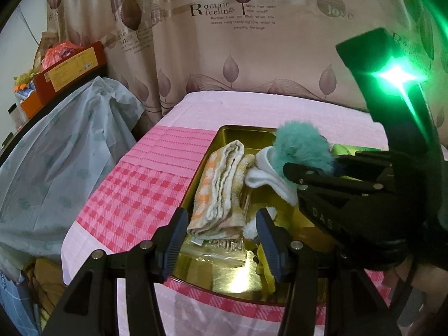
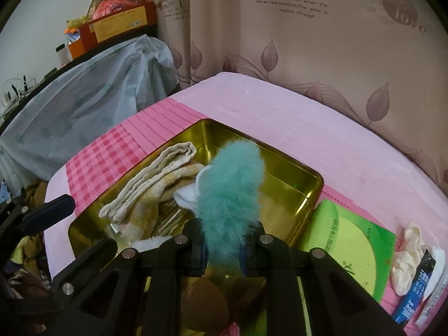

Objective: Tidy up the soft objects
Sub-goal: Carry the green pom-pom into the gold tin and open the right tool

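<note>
We see the right gripper [image 2: 224, 247] squeezing a fluffy teal thing [image 2: 231, 193] with a white sock [image 1: 266, 179] hanging from it, held up over the gold tin [image 2: 308, 193] on the pink cloth [image 2: 308, 128]. A folded towel [image 1: 218, 193] lies inside the tin. The left gripper [image 1: 221, 240] waits at the near edge of the tin, jaws apart, with nothing in them.

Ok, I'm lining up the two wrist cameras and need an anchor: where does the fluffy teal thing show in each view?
Left wrist view: the fluffy teal thing sits right of centre, over the gold tin, clamped in the right gripper.
Right wrist view: it stands at centre, rising from between the right gripper's shut fingers.
Shared landmark: the folded towel lying in the tin, just left of it in both views.
</note>
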A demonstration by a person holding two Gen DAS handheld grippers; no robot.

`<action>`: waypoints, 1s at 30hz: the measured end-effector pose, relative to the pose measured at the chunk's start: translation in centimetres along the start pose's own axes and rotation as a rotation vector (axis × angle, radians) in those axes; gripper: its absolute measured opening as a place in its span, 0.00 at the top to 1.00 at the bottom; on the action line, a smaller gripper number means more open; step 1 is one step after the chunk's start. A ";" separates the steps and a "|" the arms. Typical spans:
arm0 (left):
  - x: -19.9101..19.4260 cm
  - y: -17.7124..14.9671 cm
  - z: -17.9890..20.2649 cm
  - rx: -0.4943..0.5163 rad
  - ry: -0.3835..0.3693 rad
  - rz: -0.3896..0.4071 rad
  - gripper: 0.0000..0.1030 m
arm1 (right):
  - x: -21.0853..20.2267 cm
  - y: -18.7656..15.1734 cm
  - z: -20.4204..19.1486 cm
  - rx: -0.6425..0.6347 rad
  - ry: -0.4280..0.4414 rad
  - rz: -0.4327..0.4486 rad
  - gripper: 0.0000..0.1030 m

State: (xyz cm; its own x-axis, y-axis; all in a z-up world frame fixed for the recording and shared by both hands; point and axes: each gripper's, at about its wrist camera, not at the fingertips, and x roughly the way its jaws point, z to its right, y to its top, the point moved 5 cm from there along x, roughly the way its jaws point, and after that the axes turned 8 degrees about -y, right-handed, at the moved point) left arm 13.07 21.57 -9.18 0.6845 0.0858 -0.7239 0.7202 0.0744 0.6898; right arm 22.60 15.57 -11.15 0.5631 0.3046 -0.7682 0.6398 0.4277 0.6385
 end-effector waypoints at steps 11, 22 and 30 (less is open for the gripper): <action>0.3 -0.2 -1.0 -0.040 -0.001 -0.008 0.49 | 0.7 0.3 0.5 0.017 0.007 -0.014 0.77; 0.2 -0.1 -0.9 -0.031 0.000 0.001 0.49 | -1.3 1.0 1.0 0.041 0.000 0.039 0.52; 0.4 -0.2 0.0 0.002 0.005 0.000 0.49 | -5.3 0.0 3.6 0.089 -0.022 0.094 0.43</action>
State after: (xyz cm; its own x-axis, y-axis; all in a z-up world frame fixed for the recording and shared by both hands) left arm 13.18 21.63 -9.57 0.6842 0.0910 -0.7236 0.7202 0.0724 0.6900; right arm 21.52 10.93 -6.95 0.6332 0.3208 -0.7044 0.6271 0.3208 0.7098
